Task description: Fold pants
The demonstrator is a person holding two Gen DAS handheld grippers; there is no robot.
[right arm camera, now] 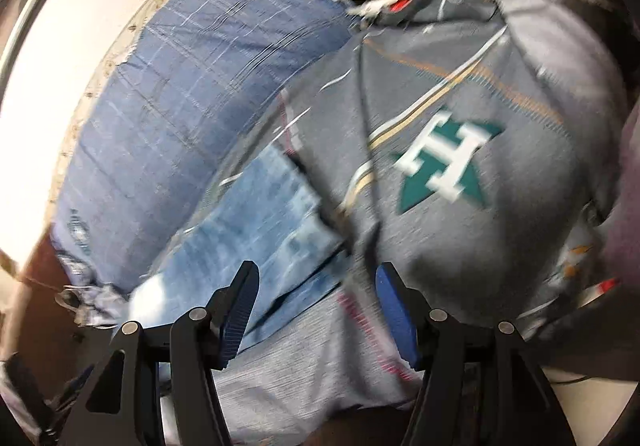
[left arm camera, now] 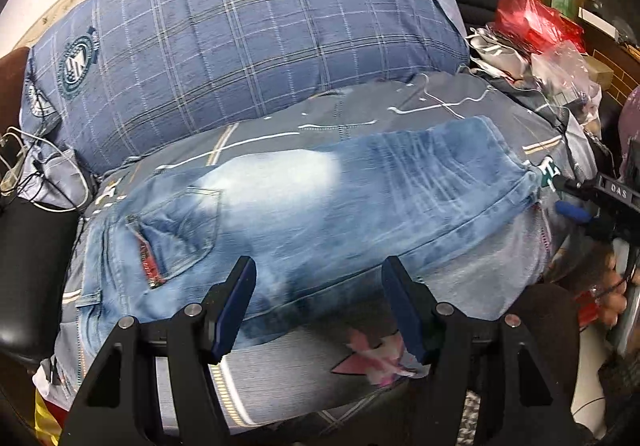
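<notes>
Light blue jeans [left arm camera: 304, 206] lie folded lengthwise across a grey bedspread [left arm camera: 360, 114], waistband and back pocket at the left, leg ends at the right. My left gripper [left arm camera: 318, 274] is open and empty just above the near edge of the jeans. In the blurred right wrist view the leg end of the jeans [right arm camera: 256, 222] lies left of centre. My right gripper [right arm camera: 316, 282] is open and empty above the jeans' edge and the bedspread [right arm camera: 500, 254]. The other gripper [left arm camera: 608, 198] shows at the right edge of the left wrist view.
A large blue plaid pillow [left arm camera: 240, 30] lies behind the jeans. A red plastic bag [left arm camera: 532, 18] and clutter pile at the back right. White cables [left arm camera: 24, 166] hang at the left. A black surface [left arm camera: 28, 266] borders the bed's left side.
</notes>
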